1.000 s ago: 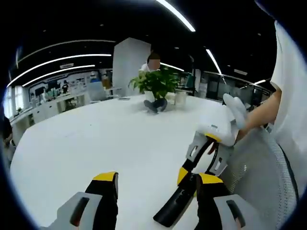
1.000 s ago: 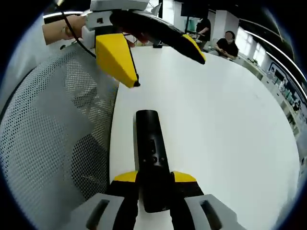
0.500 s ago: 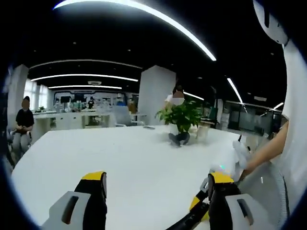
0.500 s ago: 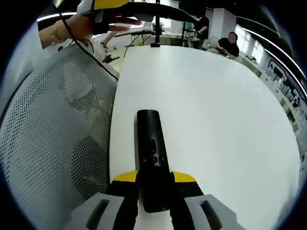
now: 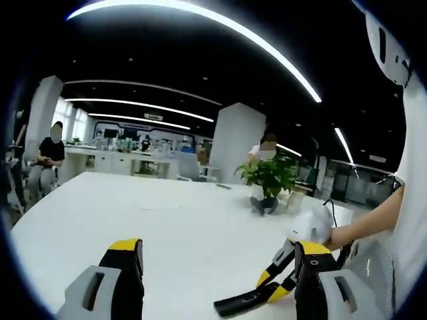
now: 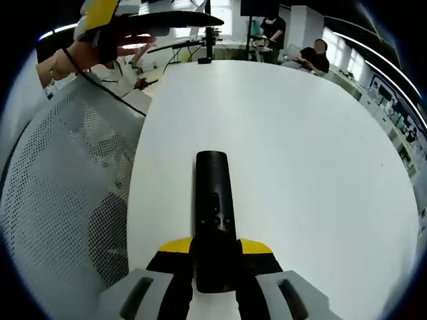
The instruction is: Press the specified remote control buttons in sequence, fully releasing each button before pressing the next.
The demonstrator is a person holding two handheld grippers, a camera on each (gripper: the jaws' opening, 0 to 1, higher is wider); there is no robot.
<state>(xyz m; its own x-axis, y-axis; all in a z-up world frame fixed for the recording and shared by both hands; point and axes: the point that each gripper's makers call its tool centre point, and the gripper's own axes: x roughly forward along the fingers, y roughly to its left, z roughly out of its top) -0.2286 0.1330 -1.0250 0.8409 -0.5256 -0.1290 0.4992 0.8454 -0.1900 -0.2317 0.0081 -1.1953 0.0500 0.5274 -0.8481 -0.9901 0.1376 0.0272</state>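
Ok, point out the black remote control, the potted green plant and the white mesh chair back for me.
Black slim remote control [image 6: 213, 207], right gripper view: its button area, ahead of the claw.
Potted green leafy plant [image 5: 272, 175], left gripper view: middle of the foliage.
White mesh chair back [image 6: 67, 200], right gripper view: its perforated surface.

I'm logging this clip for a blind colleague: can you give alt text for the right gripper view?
The right gripper is shut on a black remote control, held lengthwise over a white table. A white mesh chair back stands at the left edge, and the left gripper hangs above the table's far end.
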